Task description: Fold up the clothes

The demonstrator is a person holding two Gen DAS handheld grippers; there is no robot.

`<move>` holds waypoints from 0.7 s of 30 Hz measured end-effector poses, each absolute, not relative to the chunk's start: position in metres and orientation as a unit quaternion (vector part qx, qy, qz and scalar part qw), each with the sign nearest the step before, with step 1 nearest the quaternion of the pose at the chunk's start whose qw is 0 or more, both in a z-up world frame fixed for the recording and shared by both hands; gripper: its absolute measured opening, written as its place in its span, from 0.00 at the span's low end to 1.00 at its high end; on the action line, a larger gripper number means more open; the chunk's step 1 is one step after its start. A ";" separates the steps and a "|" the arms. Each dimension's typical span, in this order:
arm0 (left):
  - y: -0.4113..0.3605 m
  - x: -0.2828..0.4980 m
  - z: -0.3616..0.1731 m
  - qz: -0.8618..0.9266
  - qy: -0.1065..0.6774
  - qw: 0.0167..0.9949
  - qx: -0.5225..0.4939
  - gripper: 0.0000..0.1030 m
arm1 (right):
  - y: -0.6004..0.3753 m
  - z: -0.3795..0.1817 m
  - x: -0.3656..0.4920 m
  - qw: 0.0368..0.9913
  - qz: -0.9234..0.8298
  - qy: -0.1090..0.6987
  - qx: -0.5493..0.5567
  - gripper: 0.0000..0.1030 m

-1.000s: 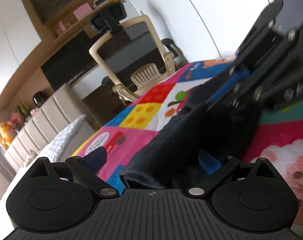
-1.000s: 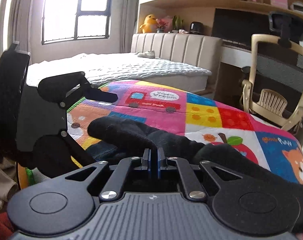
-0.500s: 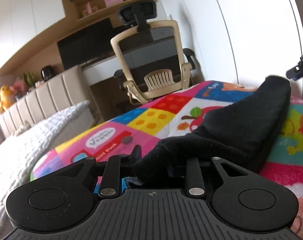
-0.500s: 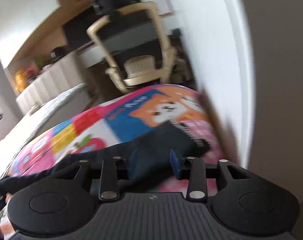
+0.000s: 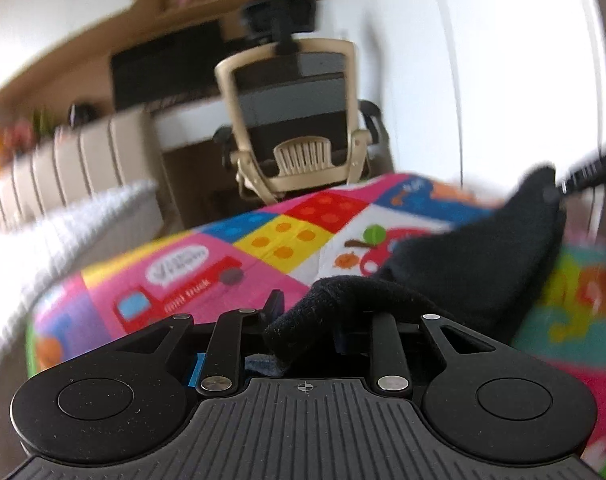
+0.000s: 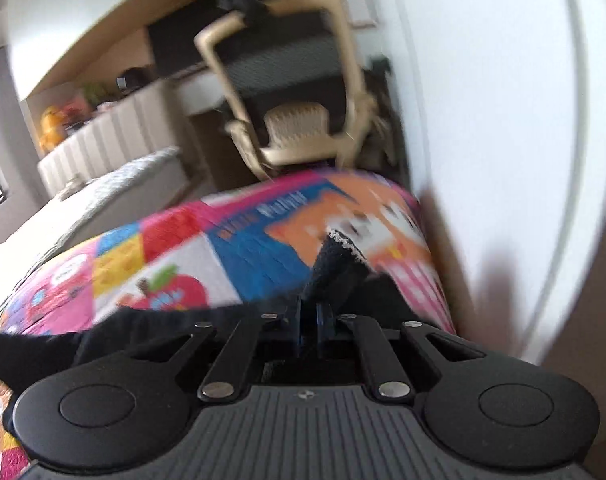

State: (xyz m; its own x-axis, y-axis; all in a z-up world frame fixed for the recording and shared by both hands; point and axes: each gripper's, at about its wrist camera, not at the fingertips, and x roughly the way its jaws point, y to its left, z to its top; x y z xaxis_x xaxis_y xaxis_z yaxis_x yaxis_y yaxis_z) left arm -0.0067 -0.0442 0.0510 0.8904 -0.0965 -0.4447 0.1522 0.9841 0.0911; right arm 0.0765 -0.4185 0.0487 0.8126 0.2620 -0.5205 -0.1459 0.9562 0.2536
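A black knit garment [image 5: 483, 268] is stretched over a colourful patchwork play mat [image 5: 207, 276]. My left gripper [image 5: 307, 316] has one end of the garment bunched between its fingers, which stand partly apart around the cloth. My right gripper [image 6: 309, 312] is shut on the other end, whose white-trimmed edge [image 6: 335, 256] sticks up past the fingertips. The right gripper also shows in the left wrist view [image 5: 587, 172] at the far right, holding the raised corner. The cloth [image 6: 103, 336] runs left from the right gripper.
A beige office chair [image 5: 299, 120] stands beyond the mat in front of a desk. A bed with a white cover [image 5: 55, 220] and padded headboard is at the left. A white wall or wardrobe [image 6: 503, 120] runs close along the right of the mat.
The right gripper has closed on the garment's end and pulled it out to the right. The left gripper has gathered the other end, so the cloth is now stretched between them.
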 end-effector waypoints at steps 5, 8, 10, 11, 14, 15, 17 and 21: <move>-0.002 0.023 0.054 -0.010 0.231 0.968 -0.093 0.26 | -0.396 0.072 0.102 0.971 0.094 0.209 0.071 0.08; 0.030 0.041 0.038 0.071 0.230 0.947 -0.213 0.35 | -0.383 0.069 0.116 0.988 0.032 0.148 0.034 0.19; 0.044 0.047 0.031 0.115 0.226 0.933 -0.256 0.47 | -0.382 0.065 0.121 0.987 0.024 0.157 0.031 0.35; 0.046 0.047 0.030 0.120 0.227 0.930 -0.262 0.56 | -0.385 0.061 0.119 0.984 0.032 0.169 0.041 0.37; 0.041 0.040 0.035 0.107 0.238 0.935 -0.241 0.75 | -0.394 0.049 0.114 0.976 0.049 0.205 0.054 0.48; 0.036 0.037 0.036 0.099 0.244 0.938 -0.226 0.77 | -0.396 0.044 0.112 0.974 0.053 0.216 0.050 0.58; 0.023 0.029 0.039 0.077 0.258 0.943 -0.195 0.83 | -0.402 0.032 0.107 0.969 0.052 0.237 0.045 0.66; -0.009 0.009 0.032 0.010 0.271 0.952 -0.141 0.91 | -0.418 0.006 0.099 0.954 0.055 0.278 0.101 0.74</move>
State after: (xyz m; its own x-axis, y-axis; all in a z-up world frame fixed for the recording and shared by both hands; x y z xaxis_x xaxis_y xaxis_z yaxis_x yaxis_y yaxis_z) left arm 0.0094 -0.0086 0.0322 0.8528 -0.0573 -0.5192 -0.0961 0.9598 -0.2638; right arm 0.0992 -0.4184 0.0063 0.8394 0.1607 -0.5191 -0.0488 0.9737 0.2226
